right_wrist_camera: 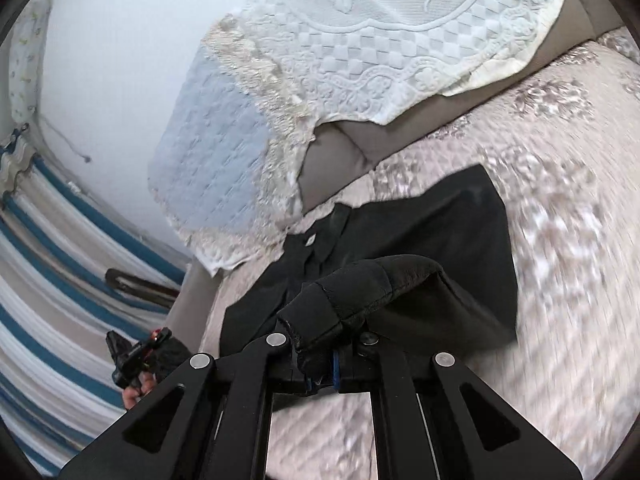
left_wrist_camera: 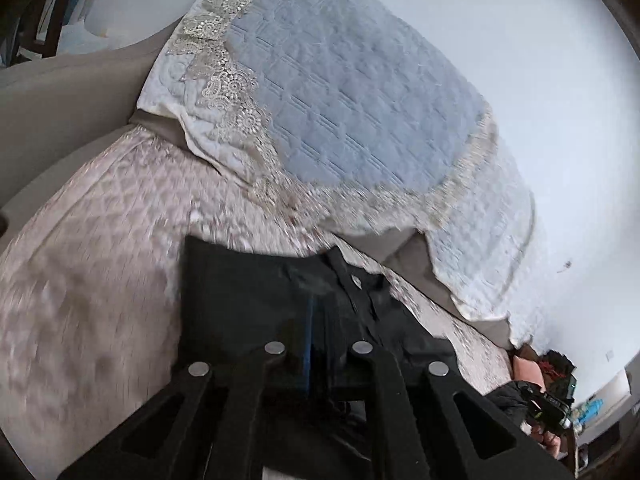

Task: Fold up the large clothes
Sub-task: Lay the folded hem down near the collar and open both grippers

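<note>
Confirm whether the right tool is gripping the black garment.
Yes: the right tool is shut on a bunched fold of the black garment, lifted off the sofa.

Garment on sofa seat, before draped backrest covers.

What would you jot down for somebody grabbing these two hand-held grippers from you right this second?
Right gripper: shut on a bunched fold of the black garment, lifted off the sofa seat.
Left gripper: appears shut on the garment's edge too; dark cloth hides the tips, so check the hold.
Where things are: the garment lies on the patterned seat cover, collar and pale button toward the backrest, below the lace throws.
Done: one part raised, a fold apparently under way.
Left: carry the held cloth over, lay it flat, smooth it, finish the remaining folds.
</note>
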{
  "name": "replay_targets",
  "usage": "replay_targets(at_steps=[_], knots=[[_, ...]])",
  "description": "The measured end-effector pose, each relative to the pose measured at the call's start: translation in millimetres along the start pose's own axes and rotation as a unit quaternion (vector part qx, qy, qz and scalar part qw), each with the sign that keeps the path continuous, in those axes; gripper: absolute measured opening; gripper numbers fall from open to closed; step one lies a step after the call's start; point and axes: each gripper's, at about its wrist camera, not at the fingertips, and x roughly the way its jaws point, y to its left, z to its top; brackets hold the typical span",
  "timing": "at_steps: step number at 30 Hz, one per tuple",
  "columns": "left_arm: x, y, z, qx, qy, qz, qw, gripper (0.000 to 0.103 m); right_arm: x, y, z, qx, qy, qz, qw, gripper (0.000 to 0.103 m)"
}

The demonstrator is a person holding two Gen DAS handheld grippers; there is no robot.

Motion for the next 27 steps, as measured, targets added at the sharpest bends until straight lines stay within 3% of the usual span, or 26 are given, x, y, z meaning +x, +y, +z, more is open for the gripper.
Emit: replay_targets(at_steps=[3, 8, 12, 14, 16, 17, 19, 22, 27], knots=[[40, 8, 27, -0.012, 0.006, 0.028, 0.9995, 0.003, 37, -14, 27, 0.014, 0.011, -0.022, 1.000, 0.006], [111, 40, 42, -0.030, 0.046, 0.096, 0.9938, 0.003, 107, -57, 53, 0.068, 0.045, -0.061, 0.995, 0.008], [157, 63, 38, -0.032, 0.092, 0.153, 0.9833, 0.003, 145, -76, 56, 0.080, 0.081, -0.104, 0.988, 0.023], [157, 67, 37, -0.034, 0.094, 0.159, 0.9822, 0.005, 140, -72, 53, 0.068, 0.071, -0.088, 0.991, 0.032], [140, 65, 37, -0.035, 0.081, 0.137, 0.9866, 0.021, 124, -63, 51, 0.040, 0.050, -0.054, 0.997, 0.060], [131, 63, 36, -0.027, 0.075, 0.132, 0.9881, 0.027, 113, -59, 50, 0.019, 0.039, -0.050, 0.998, 0.061], [113, 57, 36, -0.007, 0.061, 0.135, 0.9890, 0.050, 95, -55, 53, -0.019, 0.020, -0.063, 0.998, 0.061], [101, 53, 36, 0.006, 0.052, 0.132, 0.9898, 0.062, 87, -58, 58, -0.056, 0.012, -0.120, 0.991, 0.063], [142, 40, 32, 0.040, 0.123, 0.143, 0.9812, 0.064, 132, -61, 58, -0.106, 0.083, -0.184, 0.974, 0.063]])
